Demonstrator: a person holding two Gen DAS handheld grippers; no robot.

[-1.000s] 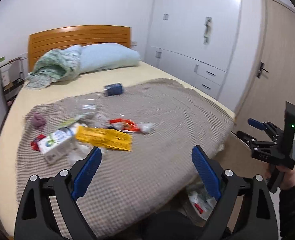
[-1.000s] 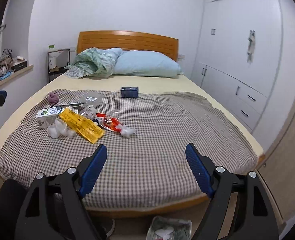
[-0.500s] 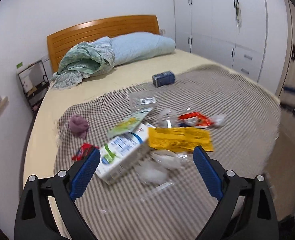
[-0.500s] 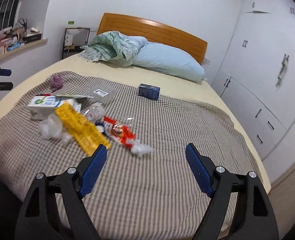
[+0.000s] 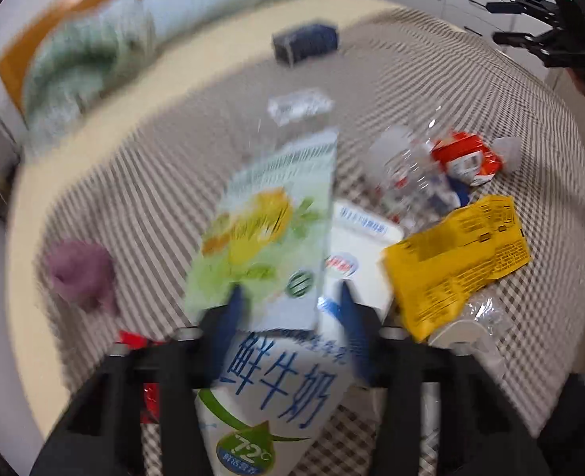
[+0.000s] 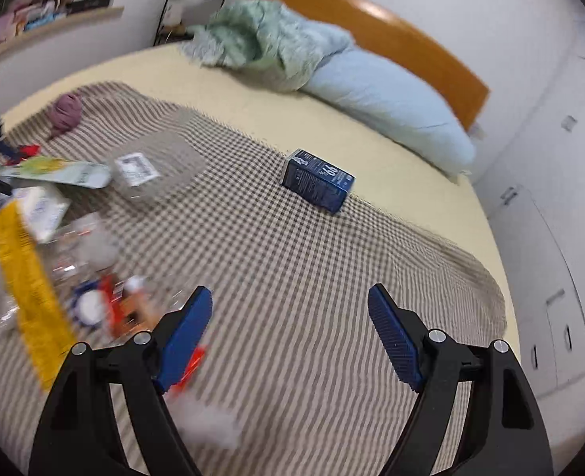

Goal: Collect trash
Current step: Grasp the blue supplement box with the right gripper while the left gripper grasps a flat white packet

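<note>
Clearly the first pickup was under way: the left gripper [image 5: 288, 301], its fingers just closing, straddled the milk carton [image 5: 276, 396] near the bed's [image 6: 332, 277] left edge. The right gripper [image 6: 290, 313] hung spread, empty. Next: pinch firmly, lift clear.

Pillow [image 6: 387, 97], checked blanket [image 6: 312, 277], wardrobe [image 6: 550, 238]

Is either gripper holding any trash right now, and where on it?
Left gripper has just closed around the milk carton, mid-body; firm grip unclear through blur. Right gripper: open, empty.
</note>
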